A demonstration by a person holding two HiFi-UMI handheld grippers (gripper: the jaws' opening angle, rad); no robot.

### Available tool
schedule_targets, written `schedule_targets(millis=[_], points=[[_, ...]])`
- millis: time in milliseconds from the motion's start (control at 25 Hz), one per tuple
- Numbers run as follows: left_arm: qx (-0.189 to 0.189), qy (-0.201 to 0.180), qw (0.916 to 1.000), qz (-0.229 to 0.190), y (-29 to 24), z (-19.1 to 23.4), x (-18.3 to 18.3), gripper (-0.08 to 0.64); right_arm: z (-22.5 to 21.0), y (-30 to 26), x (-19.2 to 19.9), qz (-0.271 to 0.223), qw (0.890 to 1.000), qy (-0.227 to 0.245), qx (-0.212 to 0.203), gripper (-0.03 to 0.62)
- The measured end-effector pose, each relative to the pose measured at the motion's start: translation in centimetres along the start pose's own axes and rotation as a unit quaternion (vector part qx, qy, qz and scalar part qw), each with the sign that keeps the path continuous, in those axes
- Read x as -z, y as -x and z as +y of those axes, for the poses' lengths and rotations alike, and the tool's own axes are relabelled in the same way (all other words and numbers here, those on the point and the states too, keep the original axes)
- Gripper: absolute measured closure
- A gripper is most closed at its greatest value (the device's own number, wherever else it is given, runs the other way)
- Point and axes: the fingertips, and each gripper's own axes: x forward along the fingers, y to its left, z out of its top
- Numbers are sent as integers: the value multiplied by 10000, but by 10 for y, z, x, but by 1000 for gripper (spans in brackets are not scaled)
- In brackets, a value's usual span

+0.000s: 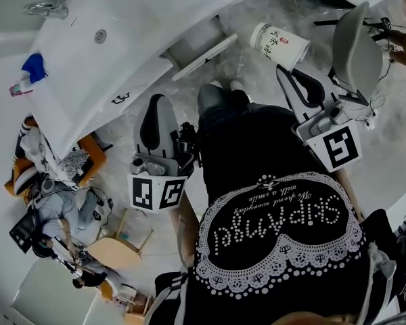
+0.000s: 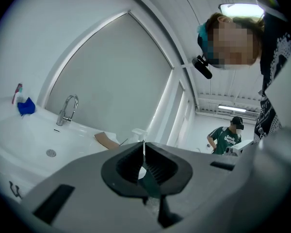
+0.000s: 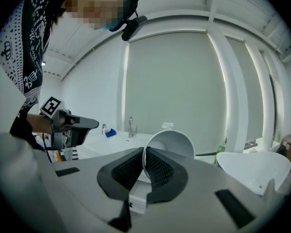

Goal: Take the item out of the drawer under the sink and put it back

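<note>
My right gripper point(image 3: 144, 154) has its fingers pressed onto the rim of the white paper cup point(image 3: 177, 142): one ribbed pad sits inside the mouth, the other outside, with the thin wall pinched between them. The cup lies tipped on its side, its open mouth turned toward the camera in the right gripper view. In the head view the right gripper point(image 1: 289, 73) sits in the upper right of the frame and the cup point(image 1: 277, 42) sticks out above it, print showing on its side, off to the right of the sink point(image 1: 122, 59) and apart from it. My left gripper point(image 2: 143, 152) has its fingers pressed together at the tips, and I can make out nothing held between them; in the head view it point(image 1: 158, 103) is at centre left, just below the sink's lower edge. A white panel point(image 1: 203, 57) juts from under the sink near the frame's top centre; I cannot tell whether it is the drawer. Further out, a faucet point(image 1: 47, 8) stands at the upper left with a blue item point(image 1: 34, 66) below it on the basin's edge. In the left gripper view a person in a green shirt point(image 2: 227, 137) stands at the right.
</note>
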Motion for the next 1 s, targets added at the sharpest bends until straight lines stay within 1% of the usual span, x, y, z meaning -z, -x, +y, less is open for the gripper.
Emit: schedule_targets(millis=[240,400,560,880,1000], points=[[-97,-92,9998,-154,-3,23,-18,554,1,-5,-2,112,9999,82,11,566],[-144,-198,9997,-64,2,33,-21,554,10,-12,0,155,9998,157,-32,566],[-114,-203,9997,24,8,25,-13,555,9,-5,2,149,9997,168,-61,566],[-81,-271,9996,17,27,9,-7,555,17,9,3,57,9997,192,-149,566],[-5,-424,9990,114,33,2,-3,555,22,13,1,27,9996,234,-155,566]])
